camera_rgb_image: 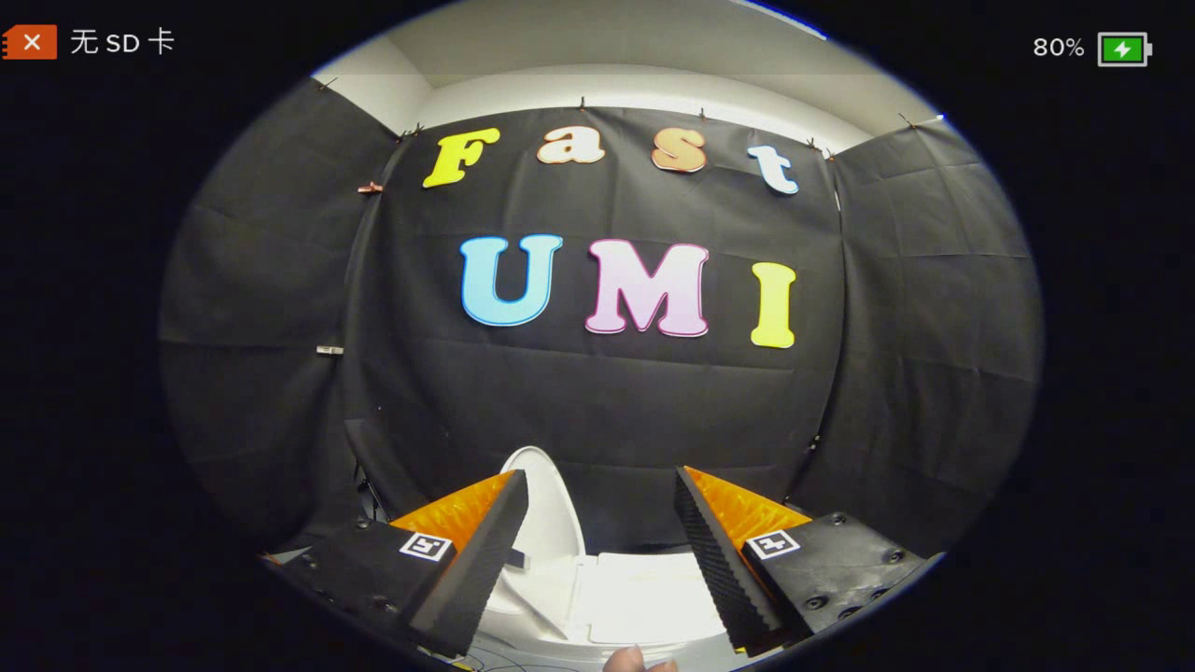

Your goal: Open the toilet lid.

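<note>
Booth wall, raised toilet lid (549, 509), parted claw (602, 509).

The gripper (602, 523) is held level with its two fingers (485, 551) spread wide apart, gripping nothing; a fingertip (627, 659) shows near, below them.

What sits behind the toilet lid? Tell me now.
Behind the white toilet lid hangs the booth's black cloth wall. The open claw straddles the lid. Its left finger covers the lid's lower left, so anything behind there is hidden.
</note>
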`<state>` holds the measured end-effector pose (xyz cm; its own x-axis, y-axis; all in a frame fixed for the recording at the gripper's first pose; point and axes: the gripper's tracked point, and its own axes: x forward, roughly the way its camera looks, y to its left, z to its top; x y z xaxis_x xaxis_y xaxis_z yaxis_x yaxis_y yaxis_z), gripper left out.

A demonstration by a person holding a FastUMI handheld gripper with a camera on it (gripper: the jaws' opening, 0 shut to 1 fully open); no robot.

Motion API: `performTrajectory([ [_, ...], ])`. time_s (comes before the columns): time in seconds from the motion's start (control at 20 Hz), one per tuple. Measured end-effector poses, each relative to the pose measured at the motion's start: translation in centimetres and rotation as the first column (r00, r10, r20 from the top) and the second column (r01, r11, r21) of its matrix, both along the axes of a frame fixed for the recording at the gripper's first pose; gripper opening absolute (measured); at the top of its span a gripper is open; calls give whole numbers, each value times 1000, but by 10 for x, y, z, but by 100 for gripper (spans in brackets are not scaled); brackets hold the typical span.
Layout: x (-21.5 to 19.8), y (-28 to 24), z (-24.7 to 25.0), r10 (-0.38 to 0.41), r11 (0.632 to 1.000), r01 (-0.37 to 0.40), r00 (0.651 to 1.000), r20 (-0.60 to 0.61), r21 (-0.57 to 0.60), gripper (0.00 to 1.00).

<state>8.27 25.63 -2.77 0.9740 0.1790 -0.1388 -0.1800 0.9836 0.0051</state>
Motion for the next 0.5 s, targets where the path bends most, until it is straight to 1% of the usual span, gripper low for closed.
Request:
performTrajectory([
  [0.3,-16,-60,37,-41,999,39,998,45,33,98],
  [0.5,-31,-93,51,-40,999,39,998,46,22,98],
])
